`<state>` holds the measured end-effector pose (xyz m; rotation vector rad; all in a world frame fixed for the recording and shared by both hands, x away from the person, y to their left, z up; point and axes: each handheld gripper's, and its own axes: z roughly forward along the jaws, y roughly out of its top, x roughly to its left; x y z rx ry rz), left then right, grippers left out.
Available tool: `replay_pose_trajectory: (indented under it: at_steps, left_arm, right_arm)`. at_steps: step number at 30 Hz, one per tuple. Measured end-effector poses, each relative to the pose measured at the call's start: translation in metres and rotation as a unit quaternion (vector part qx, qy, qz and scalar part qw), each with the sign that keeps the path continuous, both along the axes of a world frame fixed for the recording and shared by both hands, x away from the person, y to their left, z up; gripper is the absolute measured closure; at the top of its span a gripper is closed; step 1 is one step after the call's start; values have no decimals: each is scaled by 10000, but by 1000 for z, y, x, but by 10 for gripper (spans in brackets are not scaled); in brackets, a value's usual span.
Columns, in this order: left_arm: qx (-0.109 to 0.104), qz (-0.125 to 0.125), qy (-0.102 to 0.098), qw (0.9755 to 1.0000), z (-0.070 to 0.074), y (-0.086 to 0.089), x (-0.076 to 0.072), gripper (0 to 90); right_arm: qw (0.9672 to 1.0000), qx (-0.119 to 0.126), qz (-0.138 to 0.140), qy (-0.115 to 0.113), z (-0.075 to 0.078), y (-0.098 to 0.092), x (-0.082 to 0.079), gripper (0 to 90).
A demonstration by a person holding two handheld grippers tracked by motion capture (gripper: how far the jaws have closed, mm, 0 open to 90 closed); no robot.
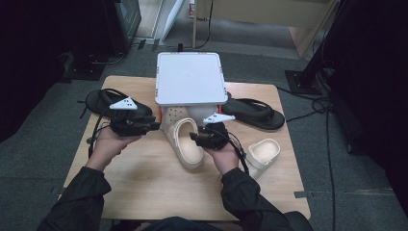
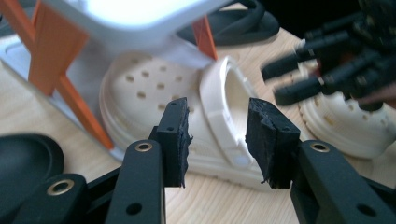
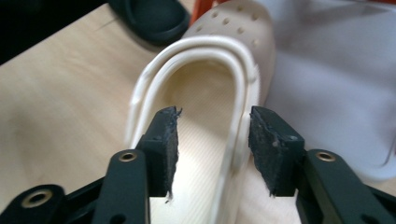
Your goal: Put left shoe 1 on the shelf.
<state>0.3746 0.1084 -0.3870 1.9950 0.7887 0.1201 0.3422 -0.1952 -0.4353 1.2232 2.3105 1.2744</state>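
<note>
Cream clog (image 1: pixel 185 140) toe sits under white rack (image 1: pixel 190 77); heel faces bare counter (image 1: pixel 144 185). Right tool (image 3: pixel 212 147) open astride its rim; left tool (image 2: pixel 217 140) open, empty.

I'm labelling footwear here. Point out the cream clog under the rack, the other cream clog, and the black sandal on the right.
Clog under rack (image 1: pixel 188 144): high view, on its footbed.
Other clog (image 1: pixel 264 150): high view, on its footbed.
Right black sandal (image 1: pixel 257 114): high view, on its strap.
</note>
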Motion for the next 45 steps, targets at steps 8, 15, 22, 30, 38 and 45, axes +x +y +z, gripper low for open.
replay_pose_trajectory:
  at_steps: [8, 15, 22, 30, 38, 45]
  left_arm:
    - [-61, 153, -57, 9998, 28, -9, 26, 635]
    - [-20, 165, -108, 9998, 35, -19, 46, 636]
    - [54, 120, -122, 9998, 30, -23, 58, 638]
    - [-3, 93, -85, 9999, 24, -21, 66, 638]
    - [4, 121, -170, 9998, 23, -19, 66, 644]
    - [-20, 131, -167, 9998, 22, -19, 66, 653]
  right_arm:
    - [9989, 102, 439, 159, -7, -9, -41, 693]
    - [9990, -95, 377, 213, -16, -11, -59, 694]
    - [9991, -322, 115, 253, -21, -12, -71, 580]
    - [9974, -490, 43, 524, -32, -10, -70, 472]
    - [9973, -364, -6, 644, -34, -4, -71, 477]
    - [9975, -303, 165, 609, -35, 6, -75, 511]
